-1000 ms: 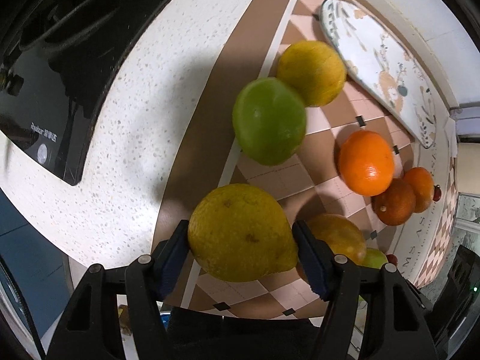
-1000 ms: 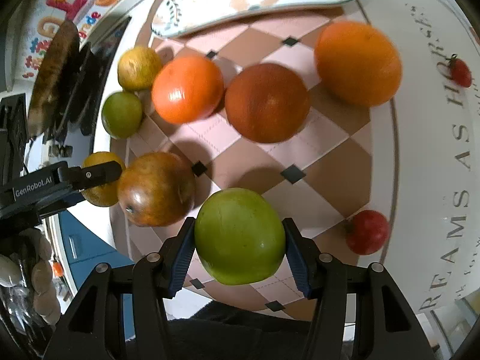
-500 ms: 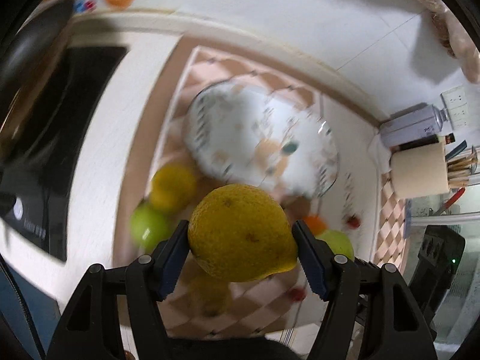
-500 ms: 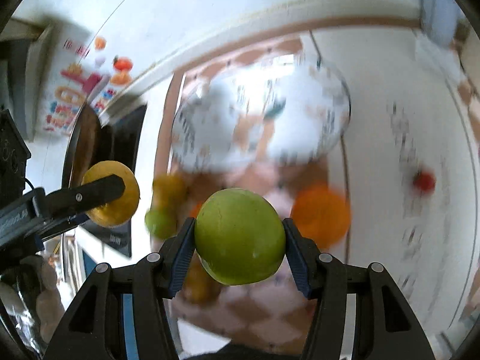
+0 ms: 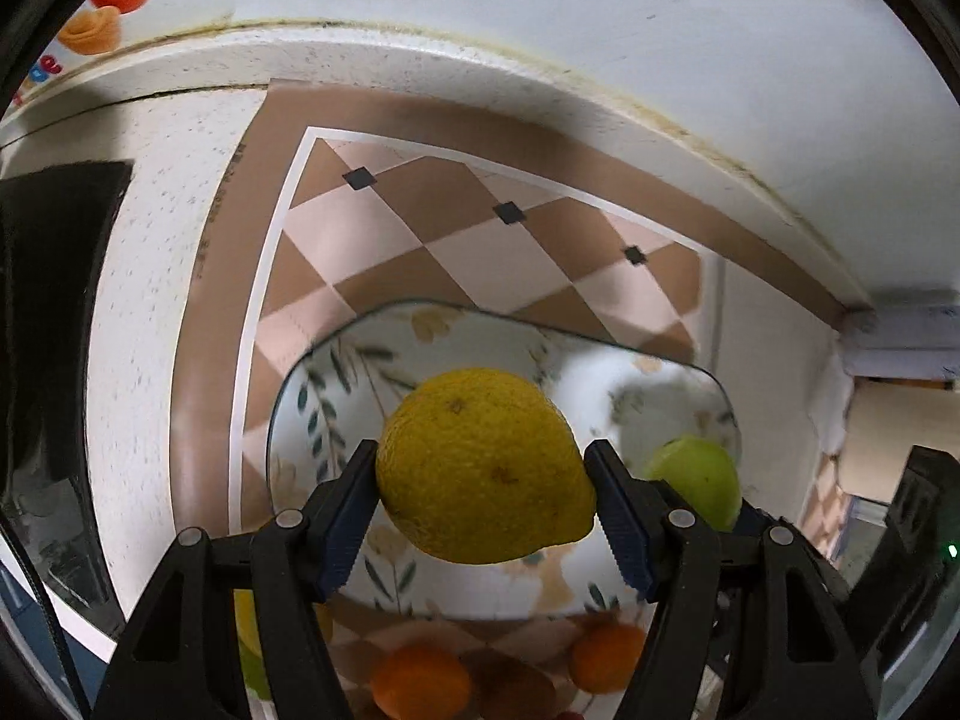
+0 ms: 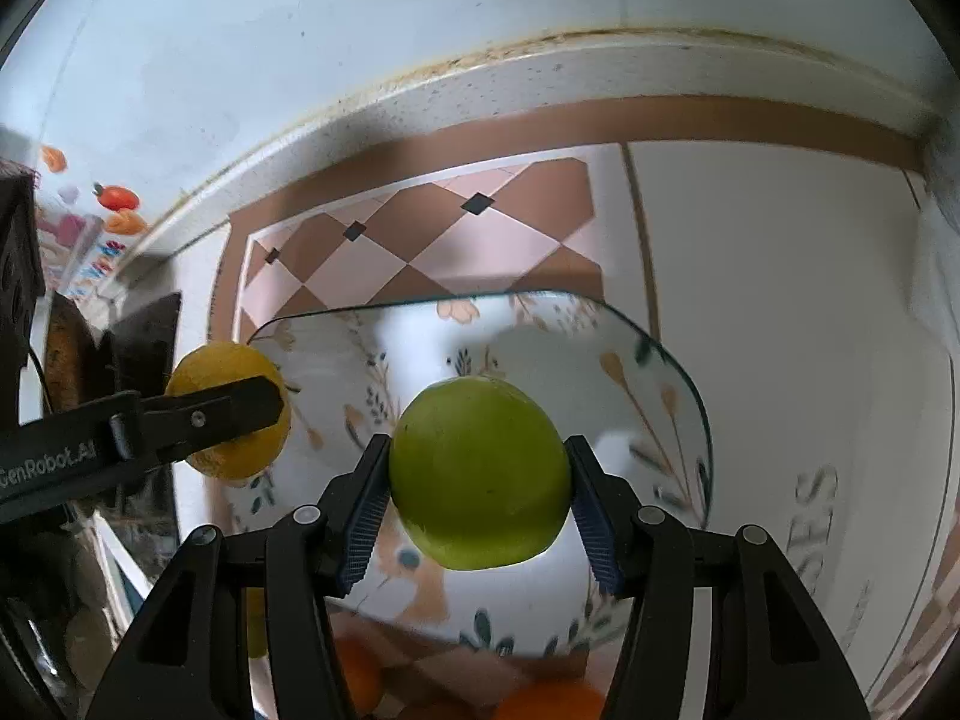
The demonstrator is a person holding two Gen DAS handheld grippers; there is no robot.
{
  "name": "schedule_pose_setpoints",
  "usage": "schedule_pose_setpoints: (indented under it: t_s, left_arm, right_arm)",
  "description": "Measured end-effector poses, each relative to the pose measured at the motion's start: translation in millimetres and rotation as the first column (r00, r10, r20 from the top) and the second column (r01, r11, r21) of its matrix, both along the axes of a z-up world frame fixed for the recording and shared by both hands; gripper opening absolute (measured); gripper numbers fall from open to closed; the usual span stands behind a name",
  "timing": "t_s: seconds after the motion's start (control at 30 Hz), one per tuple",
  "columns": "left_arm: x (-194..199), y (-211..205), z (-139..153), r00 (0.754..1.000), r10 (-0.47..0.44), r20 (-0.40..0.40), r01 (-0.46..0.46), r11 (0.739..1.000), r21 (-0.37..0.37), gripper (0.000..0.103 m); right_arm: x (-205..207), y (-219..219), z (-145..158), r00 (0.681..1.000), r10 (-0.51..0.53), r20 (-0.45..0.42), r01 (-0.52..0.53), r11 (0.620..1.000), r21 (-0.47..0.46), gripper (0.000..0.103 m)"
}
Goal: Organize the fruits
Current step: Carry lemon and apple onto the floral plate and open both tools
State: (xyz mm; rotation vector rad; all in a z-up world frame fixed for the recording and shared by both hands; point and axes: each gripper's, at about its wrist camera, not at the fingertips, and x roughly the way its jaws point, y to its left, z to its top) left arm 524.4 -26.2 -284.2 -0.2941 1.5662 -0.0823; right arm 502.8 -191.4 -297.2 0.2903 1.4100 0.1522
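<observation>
My left gripper is shut on a yellow lemon and holds it above the left part of a floral plate. My right gripper is shut on a green apple and holds it above the same plate. The apple also shows in the left wrist view, and the lemon in the right wrist view with the left gripper's finger across it. Oranges lie on the checkered mat in front of the plate.
The plate sits on the checkered mat on a speckled counter against a white wall. A black cooktop is at the left. More fruit lies near the plate's front edge.
Both grippers have lifted their fruit off the mat and moved forward over the plate. The fruit pile has dropped to the bottom of both views.
</observation>
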Motion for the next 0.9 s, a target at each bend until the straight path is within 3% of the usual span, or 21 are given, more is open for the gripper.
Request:
schedule_pose_setpoints:
  t_s: [0.33,0.4,0.47,0.53,0.6,0.7,0.9]
  left_arm:
    - [17,-2,-36,0.994,-0.002,-0.111,0.003,1.000,0.006,0.067]
    - [20,-2,-34,0.995,0.001,-0.101,0.000,1.000,0.011,0.067]
    - [20,-2,-34,0.995,-0.001,-0.101,0.003,1.000,0.012,0.067]
    - [20,-1,-34,0.995,0.004,-0.101,-0.003,1.000,0.004,0.067]
    - [21,2,-31,0.996,0.014,-0.089,-0.014,1.000,0.001,0.069]
    - [22,8,-22,0.998,0.017,-0.058,-0.015,0.999,0.035,0.088]
    - [9,11,5,0.999,-0.030,0.015,0.029,0.994,0.101,0.089]
  right_arm:
    - [27,8,-20,0.999,0.024,-0.038,-0.025,0.999,-0.030,0.060]
    - [28,8,-23,0.998,0.027,-0.052,-0.029,0.999,-0.038,0.060]
    - [31,9,-25,0.998,0.032,-0.058,-0.034,0.999,-0.035,0.067]
    - [32,9,-23,0.998,0.037,-0.056,-0.038,0.999,-0.031,0.082]
    - [32,8,-17,0.998,0.037,-0.042,-0.039,0.998,-0.043,0.085]
    - [31,9,-10,0.998,0.042,-0.038,-0.045,0.996,-0.083,0.091]
    - [16,2,3,0.999,0.025,-0.035,-0.031,0.986,-0.165,0.093]
